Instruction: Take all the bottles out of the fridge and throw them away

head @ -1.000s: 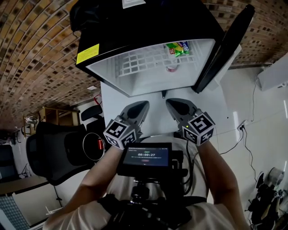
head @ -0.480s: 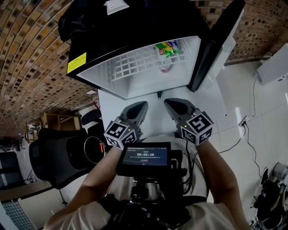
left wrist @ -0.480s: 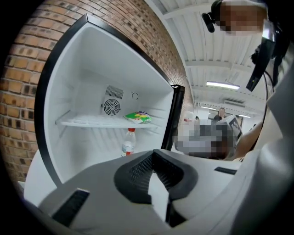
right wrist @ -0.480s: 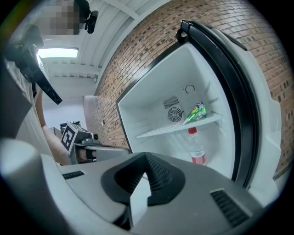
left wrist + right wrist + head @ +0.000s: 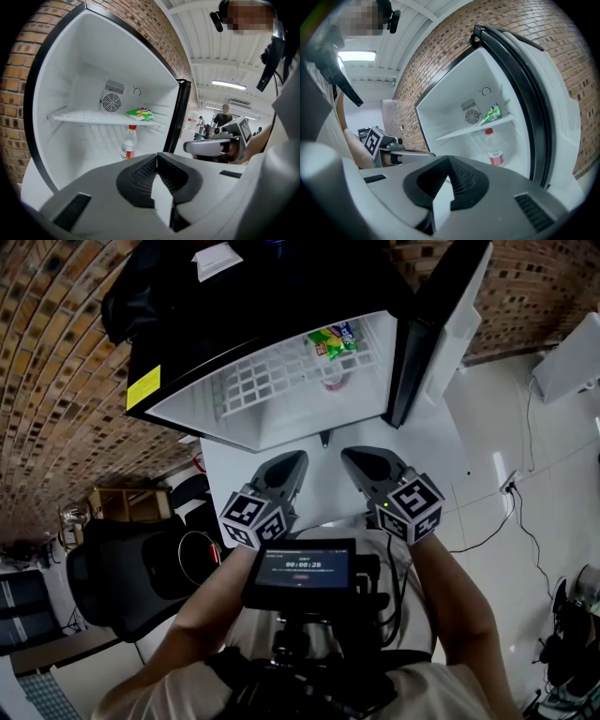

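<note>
Fridge (image 5: 234, 418) sits on the white tabletop (image 5: 230, 474), with its door (image 5: 441, 324) swung wide on the right. A wire shelf (image 5: 272, 376) spans the upper interior. Left claw (image 5: 298, 459) and right claw (image 5: 352, 457) are side by side over the tabletop, in front of the opening and outside it. Both are pressed together with nothing between the pads. One clear bottle (image 5: 129, 143) with a red cap and red label stands upright on the fridge floor under the shelf. A green packet (image 5: 330, 340) lies on the shelf above it.

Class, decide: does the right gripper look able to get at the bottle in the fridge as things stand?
Probably yes. The door is open and the bottle stands alone under the shelf, with nothing before it. The right gripper would first have to open its shut jaws.
</note>
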`<state>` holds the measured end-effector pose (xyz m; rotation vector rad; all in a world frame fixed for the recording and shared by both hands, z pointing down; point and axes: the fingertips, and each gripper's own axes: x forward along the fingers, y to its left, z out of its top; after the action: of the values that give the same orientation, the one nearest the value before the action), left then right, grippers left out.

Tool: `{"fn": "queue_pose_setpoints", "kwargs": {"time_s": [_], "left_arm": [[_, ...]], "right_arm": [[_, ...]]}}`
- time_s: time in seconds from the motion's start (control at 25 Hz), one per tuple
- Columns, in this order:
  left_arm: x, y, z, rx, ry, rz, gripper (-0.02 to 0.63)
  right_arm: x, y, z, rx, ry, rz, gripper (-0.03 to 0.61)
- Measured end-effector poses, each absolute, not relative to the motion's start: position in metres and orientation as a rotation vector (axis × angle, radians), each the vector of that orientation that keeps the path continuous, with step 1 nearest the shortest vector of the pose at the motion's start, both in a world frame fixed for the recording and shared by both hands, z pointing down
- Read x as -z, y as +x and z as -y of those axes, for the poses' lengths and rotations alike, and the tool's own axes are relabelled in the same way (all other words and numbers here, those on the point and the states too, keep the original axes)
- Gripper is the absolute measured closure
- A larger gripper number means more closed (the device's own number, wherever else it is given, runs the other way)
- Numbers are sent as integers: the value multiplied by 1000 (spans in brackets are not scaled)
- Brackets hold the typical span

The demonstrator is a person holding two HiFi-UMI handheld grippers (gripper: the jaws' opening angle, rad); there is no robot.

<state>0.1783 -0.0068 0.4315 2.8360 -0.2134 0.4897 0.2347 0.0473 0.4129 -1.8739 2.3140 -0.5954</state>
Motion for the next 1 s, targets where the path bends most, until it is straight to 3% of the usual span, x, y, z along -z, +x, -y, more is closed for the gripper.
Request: {"fn": "queue_pose_setpoints", "kwargs": {"time_s": [0.44, 0.64, 0.76, 0.88, 1.0], "left_arm": [[-468, 226, 31, -691, 3011, 332, 581], [-495, 259, 52, -781, 2969, 395, 372], [-513, 272, 75, -811, 2943, 469, 329], [-522, 286, 98, -862, 2973, 542, 242], [-528, 307, 109, -870, 2959, 557, 214]], "right_arm": [[-421, 260, -61, 620, -1915, -2242, 577], [-426, 272, -72, 637, -1931, -2205, 577], [-430, 278, -78, 651, -1942, -2183, 577], [-434, 286, -82, 666, -1957, -2158, 577], [-438, 295, -88, 685, -1973, -2126, 577]]}}
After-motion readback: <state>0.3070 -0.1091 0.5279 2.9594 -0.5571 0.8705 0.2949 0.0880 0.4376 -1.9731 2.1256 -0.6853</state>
